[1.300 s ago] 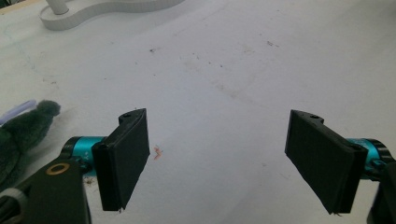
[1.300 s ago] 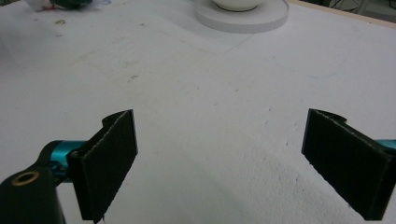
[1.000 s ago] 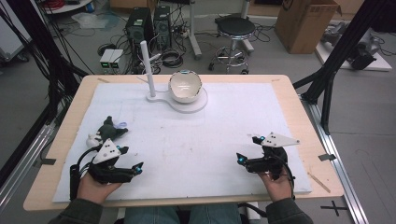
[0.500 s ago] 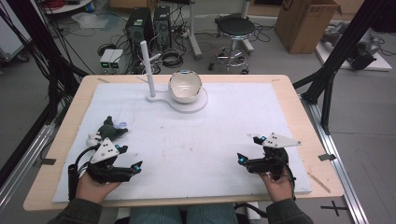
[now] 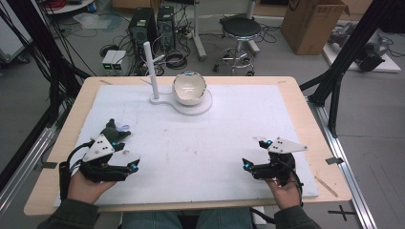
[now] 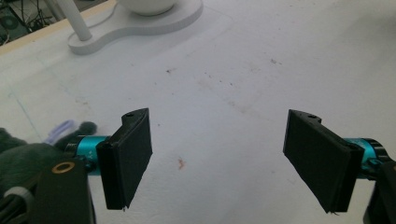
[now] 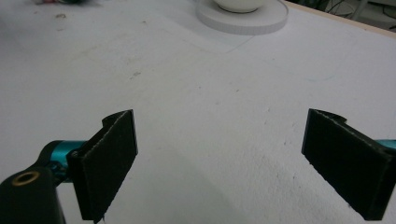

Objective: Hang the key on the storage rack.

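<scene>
1. Change from the earlier high view: the white bowl (image 5: 189,88) on the white stand (image 5: 162,100) now tips its opening toward the person, so its inner wall is visible; earlier it showed a rounded, glossy top. The stand's upright post (image 5: 151,69) stays in place.
2. Both grippers keep roughly their earlier positions on the white mat (image 5: 200,143), near the person's edge of the table (image 5: 305,114).
3. Left gripper (image 5: 124,152): held in the left hand (image 5: 83,183), jaws spread wide, nothing between them. In the left gripper view (image 6: 217,161), only bare mat lies between the two black pads.
4. A dark green soft object (image 5: 112,131) with a pale lilac part lies just beside the left gripper, on its far side; in the left gripper view it appears at the left edge (image 6: 18,151), outside the jaws.
5. Right gripper (image 5: 255,155): held in the right hand (image 5: 282,188), jaws likewise spread wide and empty; the right gripper view (image 7: 219,161) shows bare mat between them.
6. The bowl and stand sit at the far middle of the mat, well apart from both grippers.
</scene>
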